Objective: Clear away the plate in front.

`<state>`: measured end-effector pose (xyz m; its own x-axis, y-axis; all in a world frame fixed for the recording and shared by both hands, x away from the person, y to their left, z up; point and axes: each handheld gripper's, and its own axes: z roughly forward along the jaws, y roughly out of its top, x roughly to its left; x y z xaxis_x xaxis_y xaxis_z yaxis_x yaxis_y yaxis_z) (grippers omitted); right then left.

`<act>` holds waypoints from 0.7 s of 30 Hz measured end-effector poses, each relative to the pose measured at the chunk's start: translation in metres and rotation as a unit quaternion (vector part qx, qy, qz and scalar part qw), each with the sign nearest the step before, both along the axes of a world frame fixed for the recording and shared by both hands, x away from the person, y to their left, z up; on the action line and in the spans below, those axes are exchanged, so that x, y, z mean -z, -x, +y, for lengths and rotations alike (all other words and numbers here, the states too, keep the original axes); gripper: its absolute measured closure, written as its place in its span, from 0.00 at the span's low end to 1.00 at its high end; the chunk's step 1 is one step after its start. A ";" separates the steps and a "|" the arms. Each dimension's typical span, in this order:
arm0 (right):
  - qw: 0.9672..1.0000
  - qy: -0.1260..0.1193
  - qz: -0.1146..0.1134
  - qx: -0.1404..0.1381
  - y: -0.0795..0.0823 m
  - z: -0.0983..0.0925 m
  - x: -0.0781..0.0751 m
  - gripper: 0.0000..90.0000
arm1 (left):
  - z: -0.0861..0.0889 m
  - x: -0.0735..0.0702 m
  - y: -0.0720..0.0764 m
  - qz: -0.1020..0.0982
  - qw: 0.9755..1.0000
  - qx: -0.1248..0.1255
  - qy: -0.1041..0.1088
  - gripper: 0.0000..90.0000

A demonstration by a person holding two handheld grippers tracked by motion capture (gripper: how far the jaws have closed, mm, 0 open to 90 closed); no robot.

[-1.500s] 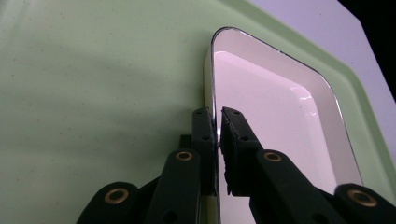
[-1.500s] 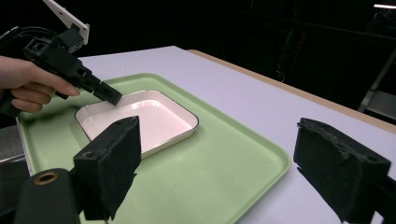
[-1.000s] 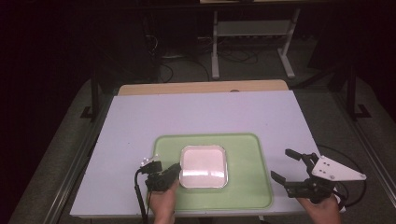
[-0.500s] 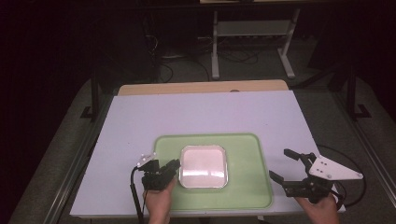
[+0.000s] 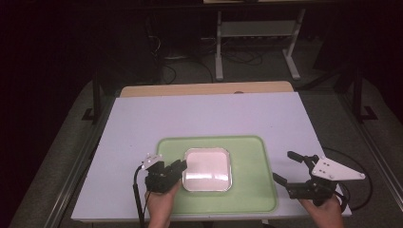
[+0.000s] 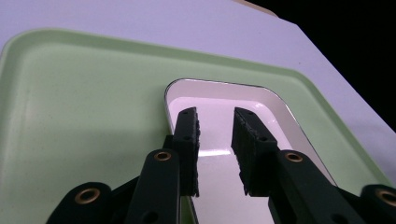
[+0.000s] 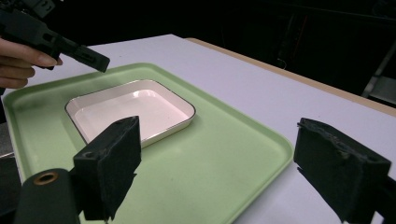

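- Because the shallow white square dish with a thin dark rim [image 5: 207, 169] sits in the middle of the pale green plastic tray [image 5: 252, 190], the high view suggests it has just been set down there; the left gripper [image 5: 179, 167] hangs at the dish's left edge, its jaws having just been opening.
- Seen from the left gripper view, the left gripper [image 6: 216, 140] has its jaws parted a little over the dish's [image 6: 261, 107] near rim, one to either side of that edge, with no pad pressing it, so I judge the grip released.
- From the right gripper view, the right gripper [image 7: 233, 154] stands spread wide and empty, the dish [image 7: 135, 107] ahead to its left, the tray [image 7: 210, 163] below.
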<state>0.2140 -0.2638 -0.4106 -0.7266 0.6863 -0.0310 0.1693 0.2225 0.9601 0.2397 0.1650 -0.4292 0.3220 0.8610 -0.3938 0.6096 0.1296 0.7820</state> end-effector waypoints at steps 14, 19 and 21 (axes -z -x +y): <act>1.000 0.002 0.005 0.003 -0.001 -0.002 0.001 0.16 | 0.001 -0.011 -0.008 -0.025 0.999 0.042 -0.022 0.71; 1.000 0.004 0.004 0.003 -0.001 -0.001 0.001 0.15 | 0.001 -0.013 -0.008 -0.038 0.997 0.056 -0.039 0.68; 1.000 0.004 0.004 0.003 -0.001 -0.001 0.000 0.15 | 0.001 -0.015 -0.008 -0.042 0.996 0.060 -0.041 0.66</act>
<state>0.2153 -0.2650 -0.4110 -0.7221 0.6911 -0.0307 0.1782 0.2288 0.9570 0.2475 0.1662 -0.4147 0.4536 0.8424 -0.2907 0.5489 -0.0071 0.8359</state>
